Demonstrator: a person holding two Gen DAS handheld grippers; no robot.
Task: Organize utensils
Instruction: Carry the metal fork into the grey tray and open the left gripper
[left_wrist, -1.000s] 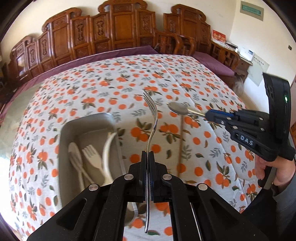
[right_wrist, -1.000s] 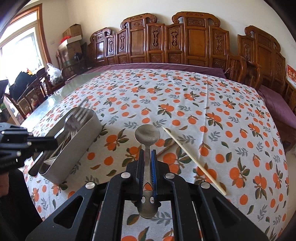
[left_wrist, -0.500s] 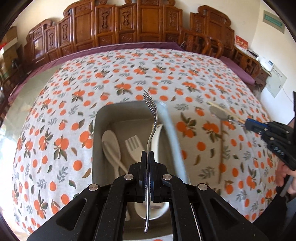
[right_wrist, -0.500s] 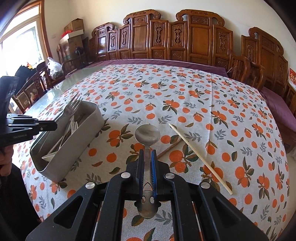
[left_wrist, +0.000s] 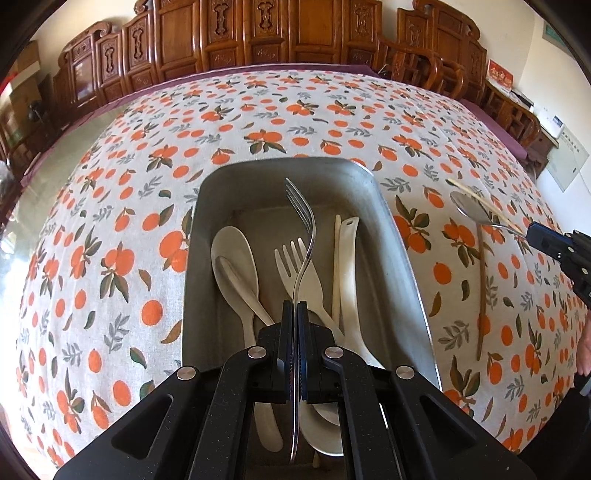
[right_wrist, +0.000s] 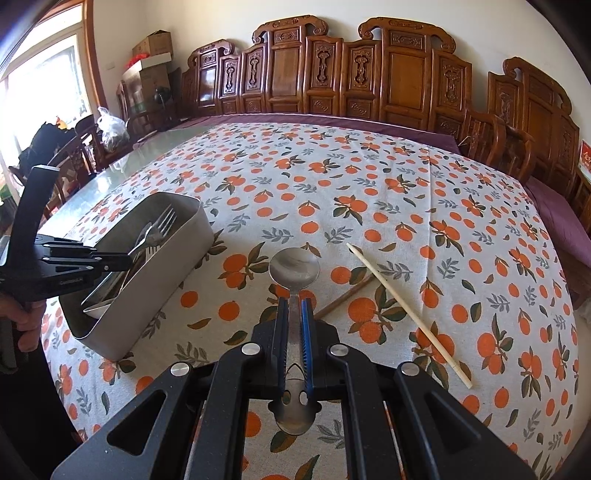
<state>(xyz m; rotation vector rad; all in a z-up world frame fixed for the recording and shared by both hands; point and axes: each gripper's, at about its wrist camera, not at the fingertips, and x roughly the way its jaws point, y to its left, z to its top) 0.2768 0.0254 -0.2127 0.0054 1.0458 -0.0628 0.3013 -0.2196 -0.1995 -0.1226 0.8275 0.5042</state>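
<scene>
My left gripper is shut on a metal fork and holds it above the grey metal box, tines pointing away. The box holds a cream spoon, a cream fork and other cream utensils. My right gripper is shut on a metal spoon, held above the tablecloth to the right of the box. A light chopstick and a brown chopstick lie on the cloth. The left gripper also shows in the right wrist view.
The table wears an orange-print cloth. Carved wooden chairs line the far side. More chairs, a bag and boxes stand at the left. The right gripper shows at the right edge of the left wrist view.
My left gripper has moved with the fork from beside the box to right over it and lower. The right gripper has stayed nearly still with the spoon.
</scene>
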